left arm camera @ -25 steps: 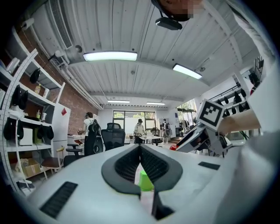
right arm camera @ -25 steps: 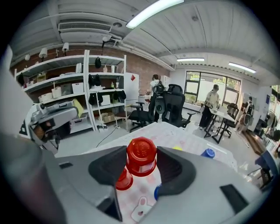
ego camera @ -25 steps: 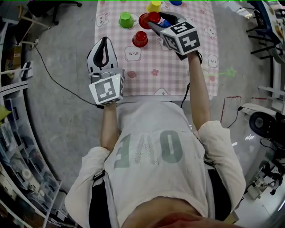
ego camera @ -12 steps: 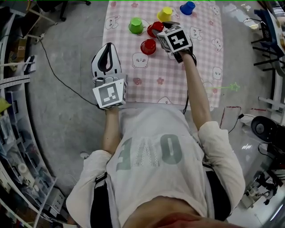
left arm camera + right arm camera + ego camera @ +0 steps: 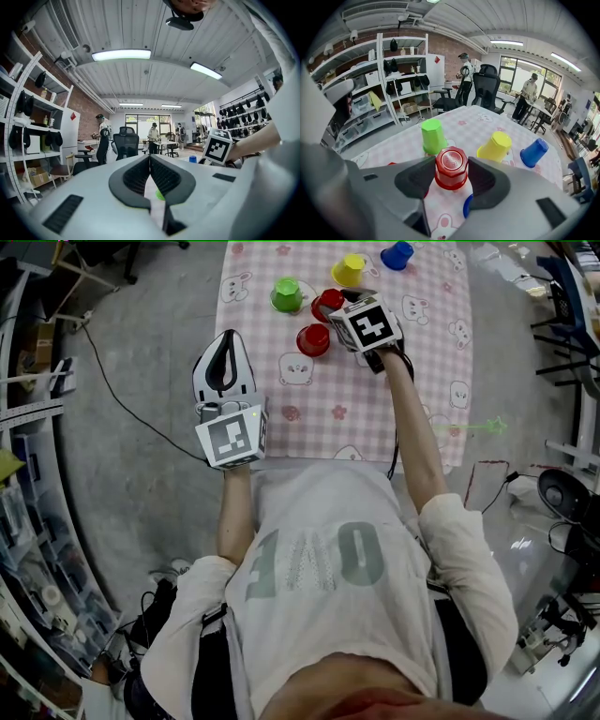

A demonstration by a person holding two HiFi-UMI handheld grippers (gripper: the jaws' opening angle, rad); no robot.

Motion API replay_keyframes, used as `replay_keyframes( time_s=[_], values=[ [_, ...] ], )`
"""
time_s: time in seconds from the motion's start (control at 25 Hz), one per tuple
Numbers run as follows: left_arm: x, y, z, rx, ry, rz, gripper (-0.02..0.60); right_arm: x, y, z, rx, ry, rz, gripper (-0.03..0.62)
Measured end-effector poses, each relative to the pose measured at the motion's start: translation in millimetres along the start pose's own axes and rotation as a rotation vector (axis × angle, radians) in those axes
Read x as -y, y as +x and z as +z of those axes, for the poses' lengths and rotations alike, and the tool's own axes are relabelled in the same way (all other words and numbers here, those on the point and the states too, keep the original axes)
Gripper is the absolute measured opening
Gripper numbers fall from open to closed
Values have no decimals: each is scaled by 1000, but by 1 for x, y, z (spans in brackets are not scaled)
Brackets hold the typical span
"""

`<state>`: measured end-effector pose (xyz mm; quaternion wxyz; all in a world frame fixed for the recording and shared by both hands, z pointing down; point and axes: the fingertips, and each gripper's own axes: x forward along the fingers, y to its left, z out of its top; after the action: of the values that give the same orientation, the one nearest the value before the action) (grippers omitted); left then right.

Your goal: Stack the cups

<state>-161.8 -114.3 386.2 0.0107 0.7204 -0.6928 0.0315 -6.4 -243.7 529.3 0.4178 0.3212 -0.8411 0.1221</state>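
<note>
Several upside-down cups stand on the pink checked cloth (image 5: 375,390): green (image 5: 287,294), yellow (image 5: 351,268), blue (image 5: 397,255) and a loose red cup (image 5: 312,338). My right gripper (image 5: 333,300) is shut on a second red cup (image 5: 324,306). In the right gripper view both pads press the sides of this red cup (image 5: 451,168), with the green (image 5: 433,136), yellow (image 5: 497,146) and blue (image 5: 533,152) cups behind it. Another blue cup (image 5: 467,206) peeks out under the right jaw. My left gripper (image 5: 224,336) hangs shut and empty beside the table's left edge.
The table's near edge (image 5: 328,457) lies just in front of the person's body. A black cable (image 5: 122,399) runs over the grey floor at the left. Shelves (image 5: 37,549) line the left side and equipment stands at the right (image 5: 562,493).
The head view has shifted a little, bringing more of the table's far end into sight. The right gripper stays closed on the red cup. The left gripper has not moved.
</note>
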Motion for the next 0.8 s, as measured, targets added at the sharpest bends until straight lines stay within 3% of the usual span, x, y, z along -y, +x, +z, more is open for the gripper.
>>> replay_keyframes(
  time_s=[0.16, 0.36, 0.6, 0.8],
  values=[
    [1, 0, 0, -2, 2, -4, 25, 0, -5, 2, 18, -21, -28, 236],
    [0, -2, 2, 8, 8, -10, 25, -7, -29, 26, 123, -17, -18, 244],
    [5, -1, 16, 40, 23, -21, 25, -11, -117, 72, 438, -23, -106, 232],
    [17, -1, 34, 80, 39, -59, 25, -26, -177, 59, 578, -20, -242, 138]
  ],
)
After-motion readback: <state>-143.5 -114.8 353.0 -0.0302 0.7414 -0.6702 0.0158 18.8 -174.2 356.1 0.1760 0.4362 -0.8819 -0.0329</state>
